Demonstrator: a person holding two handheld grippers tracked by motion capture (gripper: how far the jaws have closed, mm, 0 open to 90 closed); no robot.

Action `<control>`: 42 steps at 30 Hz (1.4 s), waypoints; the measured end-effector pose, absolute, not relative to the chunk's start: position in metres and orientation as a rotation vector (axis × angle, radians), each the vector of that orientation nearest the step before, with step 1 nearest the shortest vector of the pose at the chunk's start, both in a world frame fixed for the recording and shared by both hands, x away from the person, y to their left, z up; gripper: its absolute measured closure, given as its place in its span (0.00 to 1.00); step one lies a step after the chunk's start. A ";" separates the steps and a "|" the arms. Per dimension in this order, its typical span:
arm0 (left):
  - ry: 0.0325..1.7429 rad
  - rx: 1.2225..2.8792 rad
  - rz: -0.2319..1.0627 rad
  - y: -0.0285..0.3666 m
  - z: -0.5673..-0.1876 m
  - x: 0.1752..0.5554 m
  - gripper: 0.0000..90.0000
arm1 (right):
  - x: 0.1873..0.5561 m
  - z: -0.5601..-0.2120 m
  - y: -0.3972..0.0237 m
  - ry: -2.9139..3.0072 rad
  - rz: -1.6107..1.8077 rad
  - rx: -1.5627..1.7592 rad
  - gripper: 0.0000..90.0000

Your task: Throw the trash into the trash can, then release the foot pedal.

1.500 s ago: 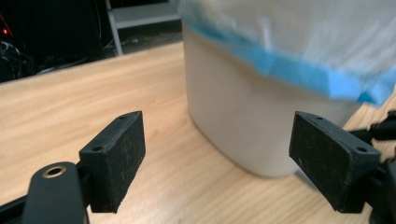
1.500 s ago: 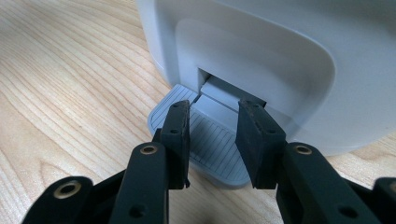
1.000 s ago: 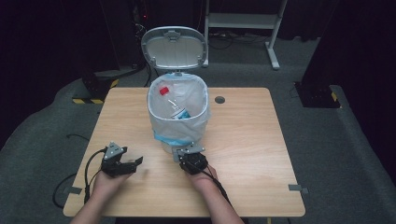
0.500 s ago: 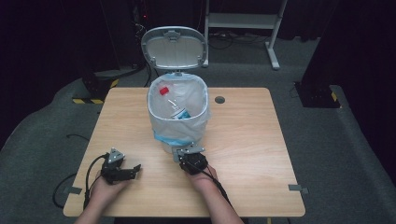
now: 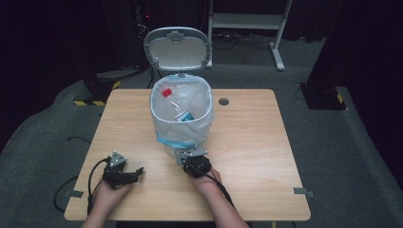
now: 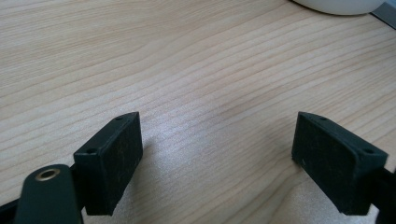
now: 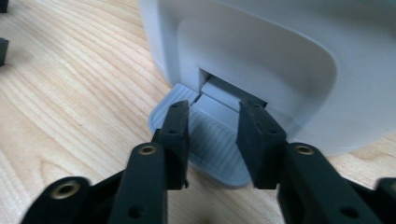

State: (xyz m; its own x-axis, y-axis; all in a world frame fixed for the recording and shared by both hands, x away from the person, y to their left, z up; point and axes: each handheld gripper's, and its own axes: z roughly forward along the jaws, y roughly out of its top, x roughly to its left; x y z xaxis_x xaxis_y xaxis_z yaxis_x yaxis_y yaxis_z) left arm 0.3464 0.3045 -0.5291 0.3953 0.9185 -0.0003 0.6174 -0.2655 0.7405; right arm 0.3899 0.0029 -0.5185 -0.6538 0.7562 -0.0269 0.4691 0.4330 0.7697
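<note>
A white pedal bin (image 5: 180,124) with a white liner stands mid-table, its grey lid (image 5: 177,47) raised. Inside lie a clear bottle with a red cap (image 5: 167,92) and some blue-and-white trash. My right gripper (image 5: 190,154) sits at the bin's foot. In the right gripper view its jaws (image 7: 212,126) stand a little apart over the grey ribbed pedal (image 7: 212,154), pinching nothing. My left gripper (image 5: 139,173) lies low over the bare wood at the near left. Its jaws (image 6: 219,154) have just been closing a little but are still wide apart, with nothing between them.
The wooden table (image 5: 256,142) has a round cable hole (image 5: 223,101) right of the bin. Cables trail from both grippers over the near edge. Dark floor, a black stand (image 5: 323,95) and a white frame (image 5: 247,28) surround the table.
My left gripper has slipped slightly toward the near edge of the table. The right gripper stays at the pedal and the lid stays up.
</note>
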 end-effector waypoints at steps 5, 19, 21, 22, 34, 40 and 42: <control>1.312 1.989 0.580 0.304 -0.529 0.346 0.18 | 0.390 -0.517 0.005 2.345 1.056 1.041 0.64; 1.307 1.990 0.575 0.304 -0.529 0.346 0.19 | 0.364 -0.485 -0.012 2.283 1.168 1.008 0.49; 1.306 1.990 0.575 0.304 -0.529 0.346 0.19 | 0.363 -0.484 -0.019 2.266 1.162 1.020 0.46; 1.306 1.990 0.575 0.304 -0.529 0.346 0.19 | 0.363 -0.485 -0.023 2.257 1.160 1.027 0.44; 1.304 1.991 0.575 0.304 -0.529 0.346 0.19 | 0.371 -0.505 -0.093 2.179 1.027 1.238 0.23; 1.305 1.990 0.574 0.304 -0.529 0.346 0.19 | 0.374 -0.508 -0.134 2.141 0.999 1.290 0.22; 1.303 1.996 0.574 0.304 -0.529 0.346 0.19 | 0.373 -0.510 -0.157 2.119 0.973 1.320 0.22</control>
State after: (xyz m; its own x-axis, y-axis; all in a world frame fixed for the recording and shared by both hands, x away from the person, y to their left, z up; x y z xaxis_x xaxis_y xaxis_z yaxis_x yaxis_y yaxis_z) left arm 0.3459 0.3045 -0.5288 0.4025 0.9154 -0.0003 0.6175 -0.2712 0.7383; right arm 0.3730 -0.1574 -0.5099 -0.4353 0.9002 -0.0134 0.5763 0.2901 0.7640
